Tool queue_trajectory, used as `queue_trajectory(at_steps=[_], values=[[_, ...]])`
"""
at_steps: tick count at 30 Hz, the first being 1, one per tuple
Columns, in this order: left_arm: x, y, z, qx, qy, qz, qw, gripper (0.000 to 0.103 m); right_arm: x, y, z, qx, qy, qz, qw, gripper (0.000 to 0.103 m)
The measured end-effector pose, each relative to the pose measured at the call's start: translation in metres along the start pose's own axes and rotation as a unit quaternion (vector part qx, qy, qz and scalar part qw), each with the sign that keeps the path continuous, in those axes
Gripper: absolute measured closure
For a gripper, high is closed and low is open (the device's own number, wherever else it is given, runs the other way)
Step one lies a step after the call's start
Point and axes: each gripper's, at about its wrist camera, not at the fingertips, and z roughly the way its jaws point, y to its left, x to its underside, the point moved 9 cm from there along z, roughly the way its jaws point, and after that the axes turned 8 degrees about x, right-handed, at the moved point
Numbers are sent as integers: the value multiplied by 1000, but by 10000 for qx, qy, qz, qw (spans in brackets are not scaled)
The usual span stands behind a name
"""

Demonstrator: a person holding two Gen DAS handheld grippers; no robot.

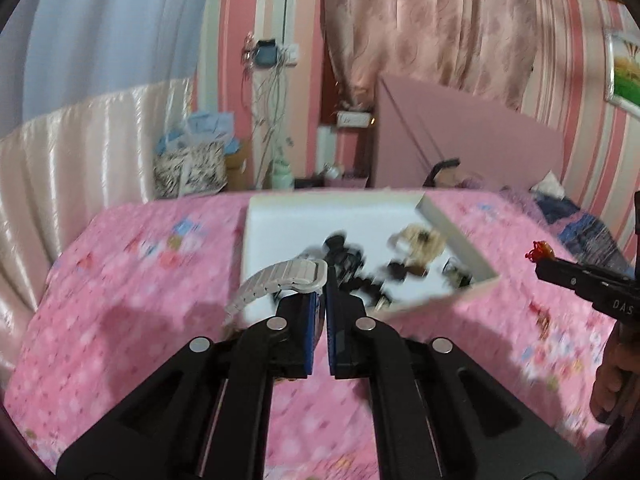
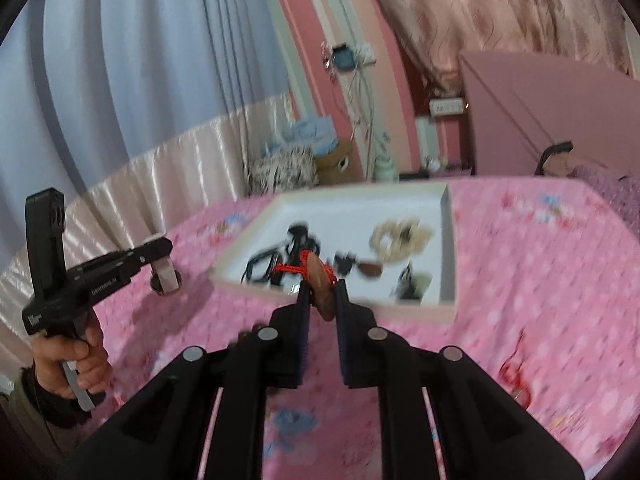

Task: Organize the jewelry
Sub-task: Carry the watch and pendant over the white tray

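Our left tongs [image 1: 323, 280] grip a silver metal watch band [image 1: 280, 278] above the pink bedspread [image 1: 132, 300], beside the white tray [image 1: 276, 216] of jewelry. Our right tongs [image 2: 322, 294] pinch a brown pendant [image 2: 320, 284] on red cord [image 2: 286, 269].

Tray [image 2: 447, 240] on bedspread [image 2: 540, 280], bead bracelet [image 2: 400, 238] and cords [image 2: 280, 256] inside, bracelet right of cords

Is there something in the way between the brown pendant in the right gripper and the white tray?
Nothing visible. The right gripper holds the brown pendant at the white tray's near edge, with only pink bedspread below.
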Motion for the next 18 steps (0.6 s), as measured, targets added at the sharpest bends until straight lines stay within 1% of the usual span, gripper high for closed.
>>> queue_trajectory(at_steps=[3,5,6,7,9,12,15,18], values=[[-19,-8,11,246,-181,-94,9995,101,-21,-7,2,12,-162,116,9998,91],[-29,-15,18,411,-360,-7,9985,101,-31,-12,6,15,-245,217,9995,91],[-34,-18,24,398,-414,137,9983,101,-35,-15,9,61,-270,263,9993,91],[-38,-19,29,303,-426,252,9983,101,-39,-17,11,74,-292,290,9991,91],[-42,-19,37,285,-416,286,9983,101,-46,-19,22,78,-288,347,9990,91],[-45,-9,53,329,-367,124,9987,101,-50,-17,36,83,-216,332,9992,91],[-45,10,68,402,-344,-205,9984,101,-46,-10,56,110,-69,230,9997,91],[-42,23,78,387,-368,-274,9982,101,-38,-5,77,141,86,125,9998,91]])
